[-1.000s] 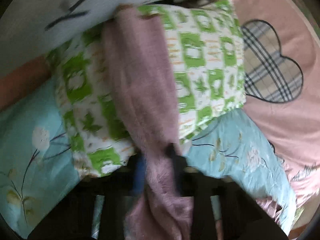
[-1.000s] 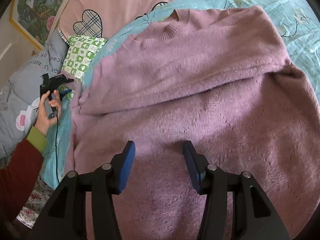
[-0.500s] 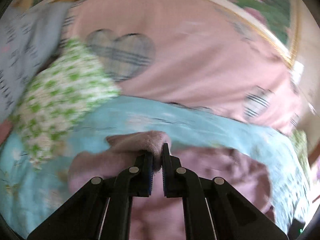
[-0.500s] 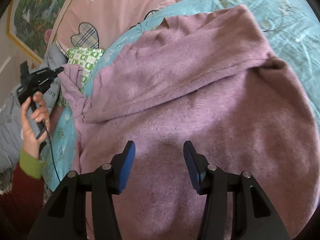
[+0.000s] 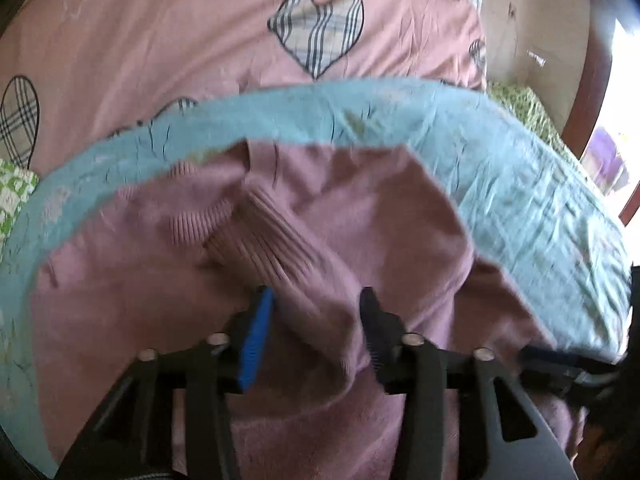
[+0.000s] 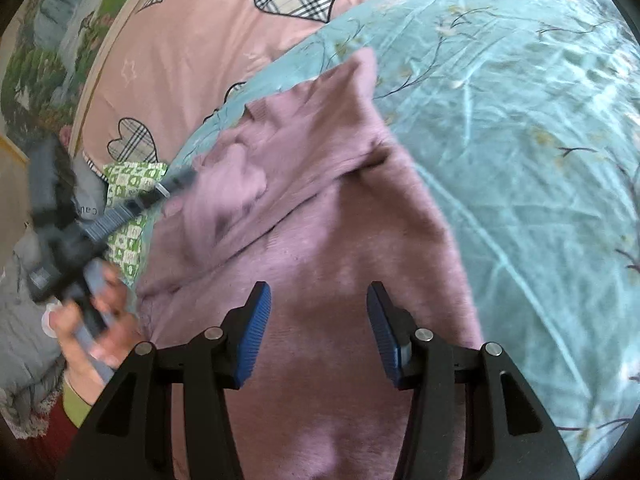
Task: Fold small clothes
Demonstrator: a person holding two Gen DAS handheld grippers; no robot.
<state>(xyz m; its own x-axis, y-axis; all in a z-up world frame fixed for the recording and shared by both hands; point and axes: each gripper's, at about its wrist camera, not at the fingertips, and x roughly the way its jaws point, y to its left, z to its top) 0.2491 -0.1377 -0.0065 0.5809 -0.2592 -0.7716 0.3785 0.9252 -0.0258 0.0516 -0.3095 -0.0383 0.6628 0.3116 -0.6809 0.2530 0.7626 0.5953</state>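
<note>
The left gripper (image 5: 316, 320), its jaws just opened, lets the sleeve (image 5: 280, 248) drop across the sweater (image 6: 320, 280) on the blue quilt (image 6: 520, 140), finishing that fold, while the right gripper (image 6: 318, 320) hovers open above.

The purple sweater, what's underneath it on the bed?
The purple sweater lies on a light blue floral sheet, which shows all around it. Behind that is a pink cover with plaid hearts. Whatever is directly beneath the sweater's middle is covered.
</note>
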